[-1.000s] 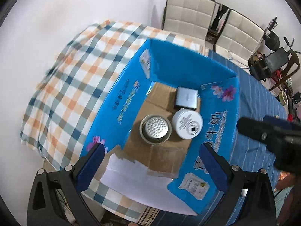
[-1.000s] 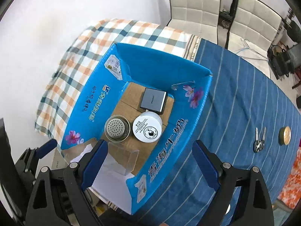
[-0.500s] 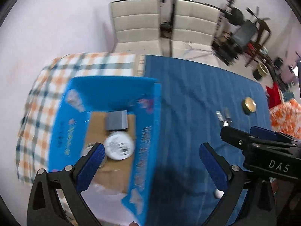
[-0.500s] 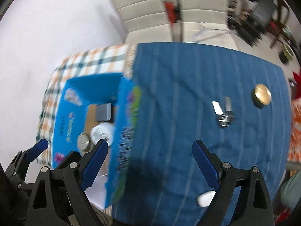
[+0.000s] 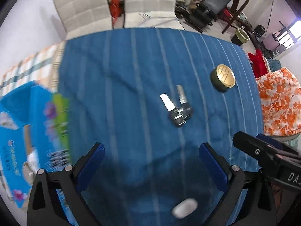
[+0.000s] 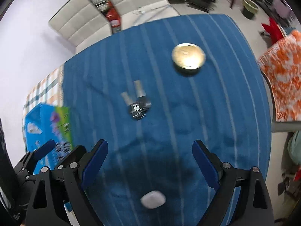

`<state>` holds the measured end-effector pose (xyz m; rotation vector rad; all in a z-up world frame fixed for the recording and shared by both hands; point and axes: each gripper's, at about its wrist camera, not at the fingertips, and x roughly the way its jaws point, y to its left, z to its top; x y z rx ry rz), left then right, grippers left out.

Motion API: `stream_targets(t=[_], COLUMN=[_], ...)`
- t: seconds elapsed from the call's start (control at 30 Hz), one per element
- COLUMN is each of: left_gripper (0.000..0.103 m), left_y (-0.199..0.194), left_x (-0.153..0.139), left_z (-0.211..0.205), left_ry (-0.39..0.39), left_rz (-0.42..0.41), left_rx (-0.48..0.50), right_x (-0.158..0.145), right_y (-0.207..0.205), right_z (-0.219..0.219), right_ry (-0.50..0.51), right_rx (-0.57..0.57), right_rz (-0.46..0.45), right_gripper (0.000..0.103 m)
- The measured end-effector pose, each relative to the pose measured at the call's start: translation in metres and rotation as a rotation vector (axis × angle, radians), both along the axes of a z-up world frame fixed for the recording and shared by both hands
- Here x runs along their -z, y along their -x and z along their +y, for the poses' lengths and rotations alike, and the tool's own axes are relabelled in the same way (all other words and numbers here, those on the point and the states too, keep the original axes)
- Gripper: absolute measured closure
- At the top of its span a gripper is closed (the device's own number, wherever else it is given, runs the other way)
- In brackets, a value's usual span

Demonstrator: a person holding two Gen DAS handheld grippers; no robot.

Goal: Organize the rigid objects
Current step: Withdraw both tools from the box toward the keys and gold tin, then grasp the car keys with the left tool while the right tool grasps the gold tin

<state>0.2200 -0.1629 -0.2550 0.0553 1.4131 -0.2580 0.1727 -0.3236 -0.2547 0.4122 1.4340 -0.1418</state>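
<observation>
Blue striped cloth [image 5: 131,71] covers the surface, and on it lie three loose things: one bunch of keys [image 5: 178,107] near the centre, one gold round tin [image 5: 223,77] at about two o'clock from the keys, and one small white oval object [image 5: 185,209] at six o'clock, nearest the cameras. One blue cardboard box [image 5: 22,124] stands at nine o'clock, holding round items too blurred to count. Both the left hand-held gripper [image 5: 151,160] and the right hand-held gripper [image 6: 150,157] hang over the cloth with fingers spread wide, grasping nothing.
</observation>
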Motion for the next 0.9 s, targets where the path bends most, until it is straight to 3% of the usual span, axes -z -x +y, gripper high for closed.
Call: stream_targets(t=[0.37,0.43,0.47,0.57,0.63,0.67,0.9], left_gripper=[0.012,0.039,0.039,0.052,0.073,0.078,0.093], left_y=[-0.054,-0.057,-0.057,-0.051,-0.043,-0.04,-0.014], left_x=[0.071,0.081,0.084,0.08,0.076,0.074,0.069], left_z=[-0.055,-0.064,-0.068,-0.081,-0.083,-0.08,-0.024], left_ry=[0.055,0.027,0.006,-0.081,-0.094,-0.1,-0.103], left_rz=[0.101,0.114,0.117,0.048,0.021,0.011,0.027], left_rx=[-0.051,-0.034,-0.023,0.042,0.076,0.082,0.057], right_x=[0.054,0.059,0.061,0.066,0.071,0.073,0.094], right_y=[-0.053,-0.066,-0.072,-0.087,-0.096,-0.1,-0.129], right_z=[-0.082,-0.09,-0.094,-0.097,-0.097,-0.097,-0.093], right_ry=[-0.011,-0.015,-0.013,-0.009,0.001,0.004,0.03], right_rx=[0.1,0.093,0.088,0.069,0.058,0.055,0.036], right_rz=[0.01,0.003,0.003,-0.002,0.001,0.005,0.037], right_gripper=[0.01,0.01,0.01,0.011,0.012,0.012,0.012])
